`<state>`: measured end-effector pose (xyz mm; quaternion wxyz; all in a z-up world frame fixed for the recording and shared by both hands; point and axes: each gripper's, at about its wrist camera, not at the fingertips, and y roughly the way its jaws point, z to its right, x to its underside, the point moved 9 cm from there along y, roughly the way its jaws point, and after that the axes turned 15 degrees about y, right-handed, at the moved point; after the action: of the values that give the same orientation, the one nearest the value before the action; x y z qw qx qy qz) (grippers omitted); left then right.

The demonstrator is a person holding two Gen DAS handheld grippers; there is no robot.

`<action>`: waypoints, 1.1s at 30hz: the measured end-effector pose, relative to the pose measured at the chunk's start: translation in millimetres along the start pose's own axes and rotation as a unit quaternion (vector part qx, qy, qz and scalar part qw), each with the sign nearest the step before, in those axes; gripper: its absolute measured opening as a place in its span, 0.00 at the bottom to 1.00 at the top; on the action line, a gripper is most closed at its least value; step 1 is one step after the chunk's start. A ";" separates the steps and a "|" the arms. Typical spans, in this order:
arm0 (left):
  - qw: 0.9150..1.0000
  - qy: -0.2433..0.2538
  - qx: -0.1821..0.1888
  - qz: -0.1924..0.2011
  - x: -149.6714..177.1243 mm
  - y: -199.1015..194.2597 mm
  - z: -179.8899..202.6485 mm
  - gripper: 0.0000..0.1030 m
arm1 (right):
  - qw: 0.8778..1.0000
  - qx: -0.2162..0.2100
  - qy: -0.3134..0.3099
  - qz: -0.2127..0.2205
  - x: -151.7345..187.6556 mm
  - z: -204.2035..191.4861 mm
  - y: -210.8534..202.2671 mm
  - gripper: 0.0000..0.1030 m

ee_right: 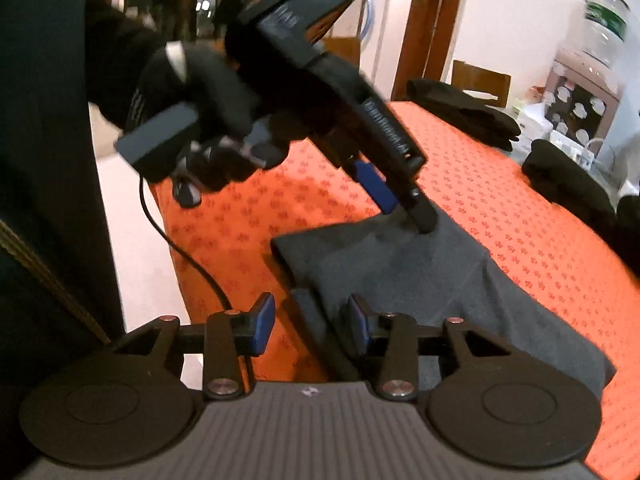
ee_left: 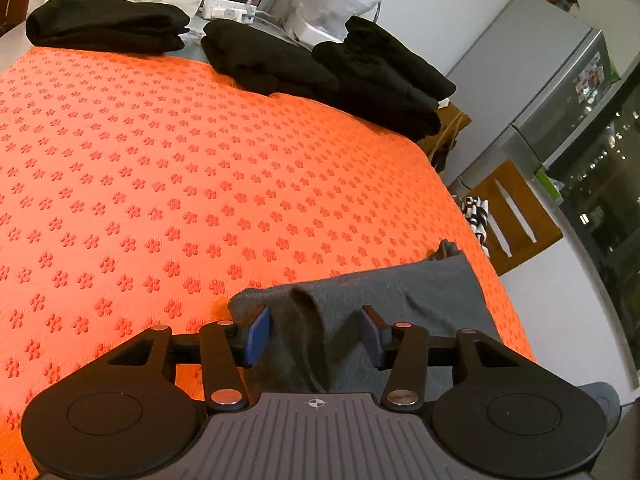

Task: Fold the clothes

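Three black folded stacks (ee_left: 108, 24), (ee_left: 272, 60), (ee_left: 384, 80) sit done at the counter's (ee_left: 160, 160) far edge, 11 to 1 o'clock. One grey garment (ee_left: 400, 300) is left, at 5 o'clock near the front edge: partly folded into a long strip, soft knit, ridge of slack in the middle. Left claw (ee_left: 316, 334) is half open, cloth between the pads, not pinched. Right claw (ee_right: 310, 328) is half open over the garment's edge, gripping nothing.

Garment (ee_left: 384, 312) lies on cloth (ee_left: 160, 160) at near edge, under my left gripper (ee_left: 316, 334) & right gripper (ee_right: 308, 330). Three folded piles along far edge: left (ee_left: 108, 24), mid (ee_left: 264, 60), right (ee_left: 380, 80). Chair (ee_left: 512, 216) & fridge (ee_left: 540, 80) off right side.
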<state>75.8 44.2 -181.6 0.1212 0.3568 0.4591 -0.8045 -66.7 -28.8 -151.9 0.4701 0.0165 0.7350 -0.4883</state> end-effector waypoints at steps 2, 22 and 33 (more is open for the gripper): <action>1.000 -0.003 -0.001 0.002 0.3 0.4 -0.2 0.50 | 1.000 0.007 -0.017 -0.005 1.4 -2.8 3.3 0.42; 0.997 0.043 -0.030 0.048 -35.0 -16.6 8.2 0.05 | 0.996 0.007 0.024 0.084 -33.3 21.7 -10.6 0.09; 0.994 0.056 -0.063 0.067 -27.5 -37.8 1.1 0.11 | 0.993 -0.019 0.073 0.087 -18.9 18.2 5.0 0.19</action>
<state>75.1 60.4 -137.7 0.1714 0.4231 0.4895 -0.7430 -41.5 -31.3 -143.5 0.4563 0.1065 0.7722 -0.4291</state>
